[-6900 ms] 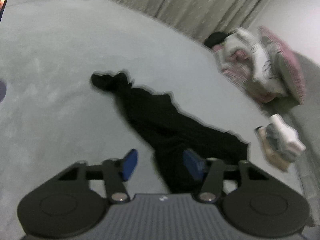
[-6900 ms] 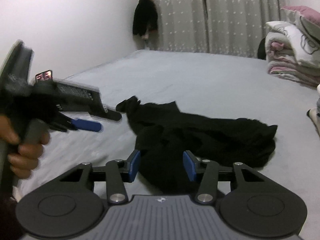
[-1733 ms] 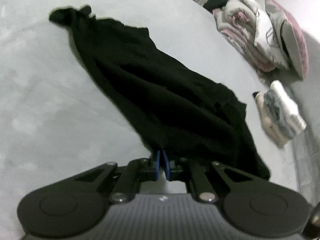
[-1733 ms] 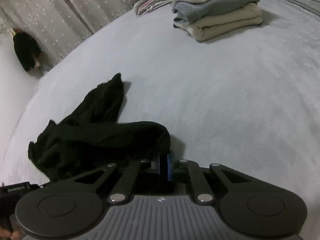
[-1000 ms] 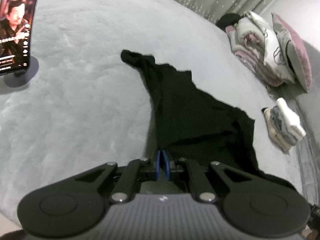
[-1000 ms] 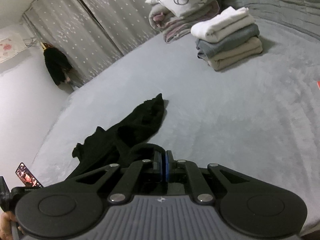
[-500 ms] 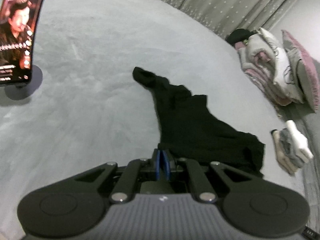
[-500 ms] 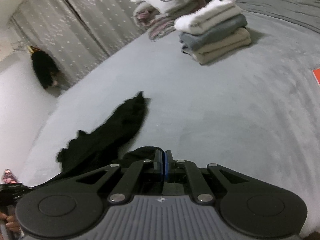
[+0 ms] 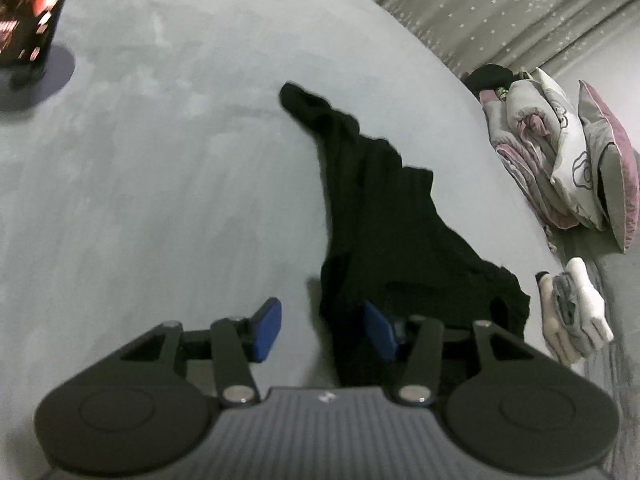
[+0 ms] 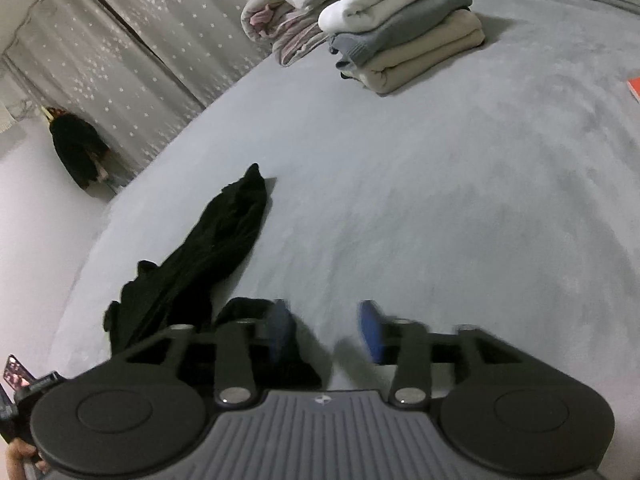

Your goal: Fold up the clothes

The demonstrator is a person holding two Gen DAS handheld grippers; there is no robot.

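Black garment (image 9: 400, 216): soft matt knit-looking cloth, crumpled; grey bed cover (image 9: 160, 160): plush, velvety nap w/ brush marks. Left gripper (image 9: 322, 330) & right gripper (image 10: 326, 332): matt black plastic bodies, ribbed grey housing, shiny metal pivot pins, smooth blue pads. Folded stack (image 10: 404, 24): thick soft fabrics; curtain (image 10: 160, 40): thin cloth w/ pale speckles.

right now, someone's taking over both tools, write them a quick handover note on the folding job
Left tool: open, jaws have just been opening; the near edge of the black garment lies loose between them, not gripped.
Right tool: open, jaws have just been opening; a corner of the garment lies at its left pad, not held.
Garment: released on the grey bed, bunched in a long strip, not spread flat.
Done: a folded stack sits farther up the bed.
Left: spread the garment flat, fold it, probably add it to the stack.
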